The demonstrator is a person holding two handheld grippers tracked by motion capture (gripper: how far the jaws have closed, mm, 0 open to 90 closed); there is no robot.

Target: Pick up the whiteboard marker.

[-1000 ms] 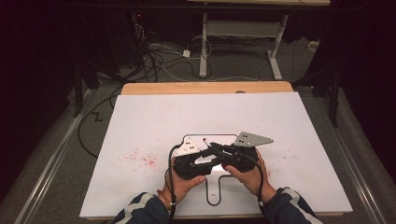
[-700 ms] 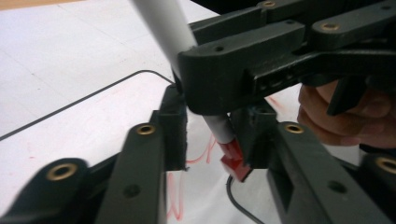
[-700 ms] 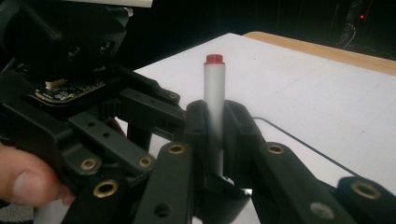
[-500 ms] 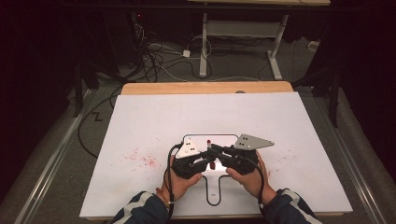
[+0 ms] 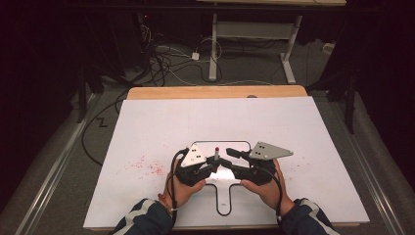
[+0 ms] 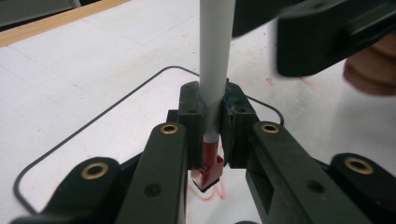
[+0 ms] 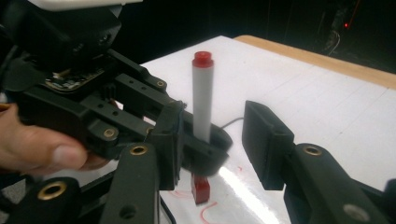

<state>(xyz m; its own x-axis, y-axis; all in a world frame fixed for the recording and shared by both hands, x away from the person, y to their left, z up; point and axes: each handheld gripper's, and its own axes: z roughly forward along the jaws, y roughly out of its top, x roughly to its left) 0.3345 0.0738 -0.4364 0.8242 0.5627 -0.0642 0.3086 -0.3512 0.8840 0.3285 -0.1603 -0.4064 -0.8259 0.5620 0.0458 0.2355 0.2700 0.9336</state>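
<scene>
**Red on white, black all round**

The marker [image 7: 202,98] has a white barrel, a red end cap on top and a red tip at the bottom. Both tongs, left [image 5: 211,165] and right [image 5: 230,155], are black with brass-coloured rivets and pale grey plates on top. The table [image 5: 313,147] is white with a thin black outline drawn on it, red squiggles under the marker tip, red speckles at the near left, and a light wooden far edge

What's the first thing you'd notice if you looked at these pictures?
A white marker with a red tip stands upright in the middle of the white board, pinched low down by the left gripper. The right gripper sits just beside it with its jaws apart, having just opened off the marker. Red scribbles dot the board to the left.
</scene>
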